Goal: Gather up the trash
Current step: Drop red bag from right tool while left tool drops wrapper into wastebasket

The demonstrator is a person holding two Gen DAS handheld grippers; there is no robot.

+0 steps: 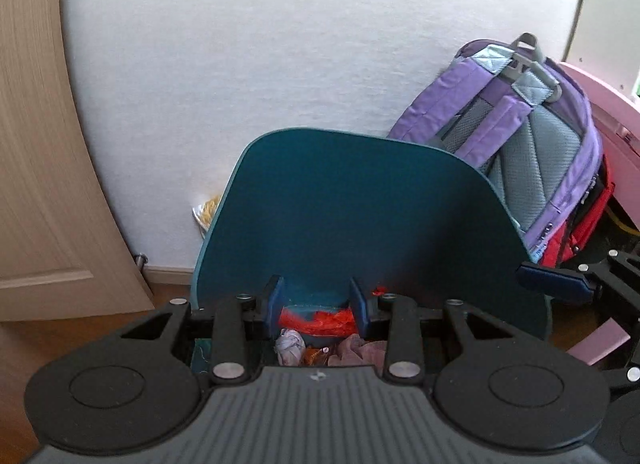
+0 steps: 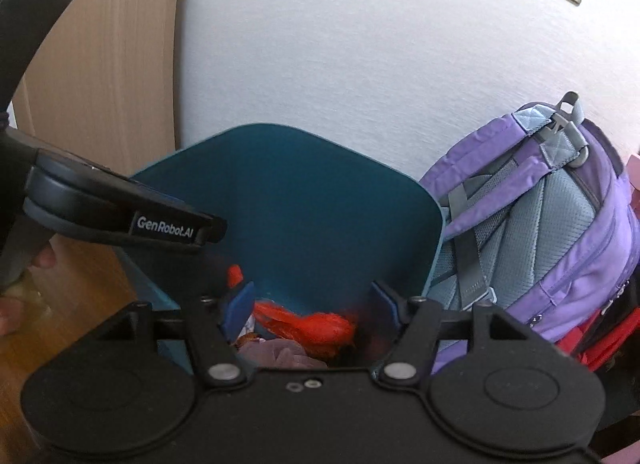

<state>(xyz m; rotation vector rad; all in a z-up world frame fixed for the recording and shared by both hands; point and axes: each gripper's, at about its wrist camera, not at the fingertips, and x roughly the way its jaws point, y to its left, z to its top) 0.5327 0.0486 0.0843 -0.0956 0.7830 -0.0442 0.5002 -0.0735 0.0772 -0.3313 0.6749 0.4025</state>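
A teal trash bin (image 1: 352,216) stands against the white wall; it also shows in the right wrist view (image 2: 304,216). Inside lie an orange-red net (image 1: 320,322), a crumpled white tissue (image 1: 289,346) and mauve crumpled paper (image 1: 356,350). My left gripper (image 1: 316,304) hangs over the bin's opening with its blue fingers apart and nothing between them. My right gripper (image 2: 314,306) is also over the bin, fingers wide apart, with the orange-red net (image 2: 320,330) and mauve paper (image 2: 280,356) below it. The right gripper's fingertip (image 1: 556,284) shows at the bin's right edge.
A purple backpack (image 1: 532,144) leans on the wall right of the bin, also in the right wrist view (image 2: 552,232). A wooden door (image 1: 36,164) is at the left. Pink furniture (image 1: 612,116) is at the far right. The left gripper's body (image 2: 120,208) crosses the bin's left side.
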